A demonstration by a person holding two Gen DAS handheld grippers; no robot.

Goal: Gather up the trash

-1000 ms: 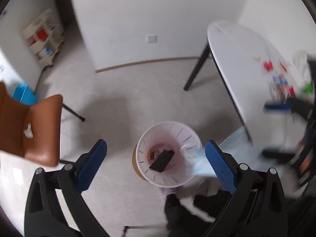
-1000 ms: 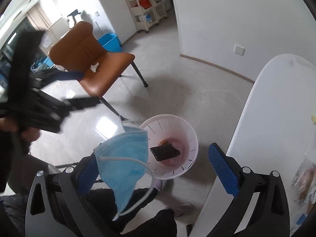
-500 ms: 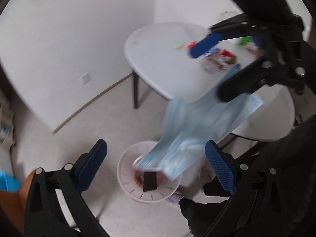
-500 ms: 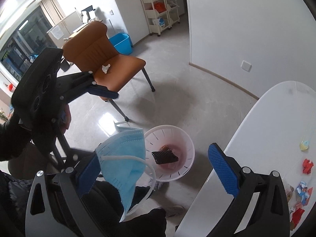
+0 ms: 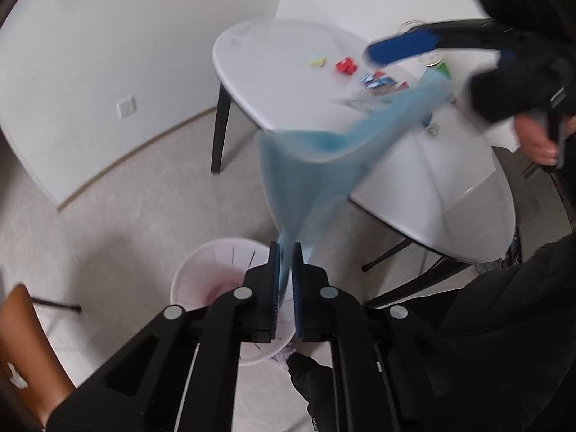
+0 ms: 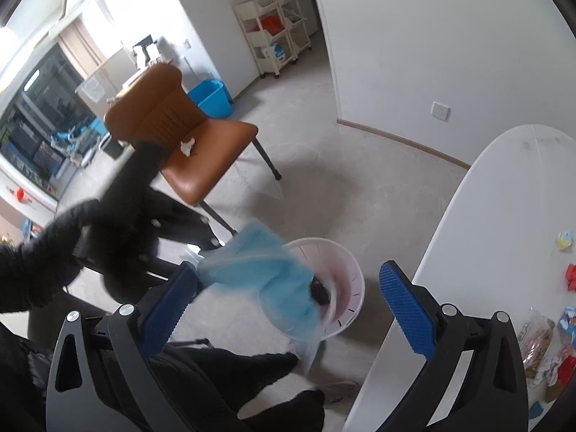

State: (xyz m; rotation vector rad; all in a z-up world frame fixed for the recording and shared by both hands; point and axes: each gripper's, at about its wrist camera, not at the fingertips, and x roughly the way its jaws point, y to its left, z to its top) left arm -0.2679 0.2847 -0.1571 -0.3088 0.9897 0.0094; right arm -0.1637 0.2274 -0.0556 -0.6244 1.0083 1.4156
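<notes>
Pale floor carries the bin (image 5: 219,270); your left gripper (image 5: 284,280) clamps the mask (image 5: 316,165) above it for dropping, right gripper (image 6: 284,298) jaws apart.

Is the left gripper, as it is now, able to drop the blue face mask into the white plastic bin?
Probably yes: the left gripper, shut on the blue face mask, hangs above the white plastic bin, nothing between.

Black left gripper (image 5: 284,280) (blue ribbed pads, silver screws), black sleeves.
</notes>
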